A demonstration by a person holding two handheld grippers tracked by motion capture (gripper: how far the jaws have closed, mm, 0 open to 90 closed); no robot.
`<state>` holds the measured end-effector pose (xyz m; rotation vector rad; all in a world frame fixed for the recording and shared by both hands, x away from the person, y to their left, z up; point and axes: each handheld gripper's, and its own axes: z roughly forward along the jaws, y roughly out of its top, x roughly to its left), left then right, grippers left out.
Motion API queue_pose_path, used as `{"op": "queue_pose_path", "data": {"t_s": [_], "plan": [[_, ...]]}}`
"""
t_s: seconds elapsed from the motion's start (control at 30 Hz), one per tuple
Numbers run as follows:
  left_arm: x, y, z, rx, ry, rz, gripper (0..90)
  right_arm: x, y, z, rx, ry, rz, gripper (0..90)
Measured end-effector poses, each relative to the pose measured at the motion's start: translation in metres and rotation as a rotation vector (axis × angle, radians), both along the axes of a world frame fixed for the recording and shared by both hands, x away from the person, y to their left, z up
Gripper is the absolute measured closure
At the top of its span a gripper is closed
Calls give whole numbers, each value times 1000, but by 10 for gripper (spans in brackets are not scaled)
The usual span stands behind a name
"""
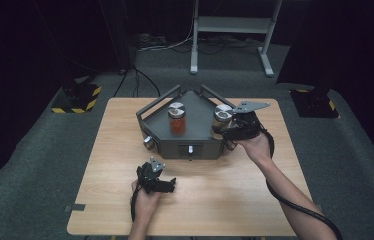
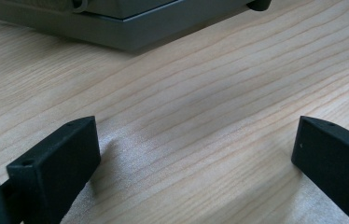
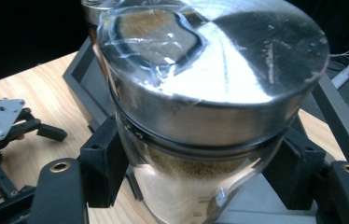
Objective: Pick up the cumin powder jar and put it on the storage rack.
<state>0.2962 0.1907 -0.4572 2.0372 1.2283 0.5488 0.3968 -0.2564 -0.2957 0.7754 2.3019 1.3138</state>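
- Presently, the right hand-held gripper (image 1: 231, 122) pinches a glass jar (image 3: 196, 140) of brown granules just below its metal lid (image 3: 219, 60), at the right side of the grey tray (image 1: 190, 145).
- Step in hand, as judged: lifting this jar out of the tray; the next move calls for a firm pinch and a straight rise clear of the tray's rail.
- A second jar (image 1: 177, 119), with reddish contents, stands upright in the tray's left half.
- The left hand-held gripper (image 1: 157, 182) rests near the table's front edge, jaws spread with nothing between them.
- The table (image 1: 125, 165) is pale wood; dark carpet, cables and a white stand's legs (image 1: 230, 35) surround it.
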Motion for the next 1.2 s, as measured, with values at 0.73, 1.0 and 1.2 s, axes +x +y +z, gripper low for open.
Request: {"op": "queue_pose_path", "data": {"t_s": [0.73,1.0,1.2], "plan": [[0,0,0,0,0,0,9,24,29,-14,-38,34,-77,313],[0,0,0,-1,-1,1,10,27,33,-19,-46,35,-87,313],[0,0,0,0,-1,0,10,28,33,-22,-45,33,-86,313]]}}
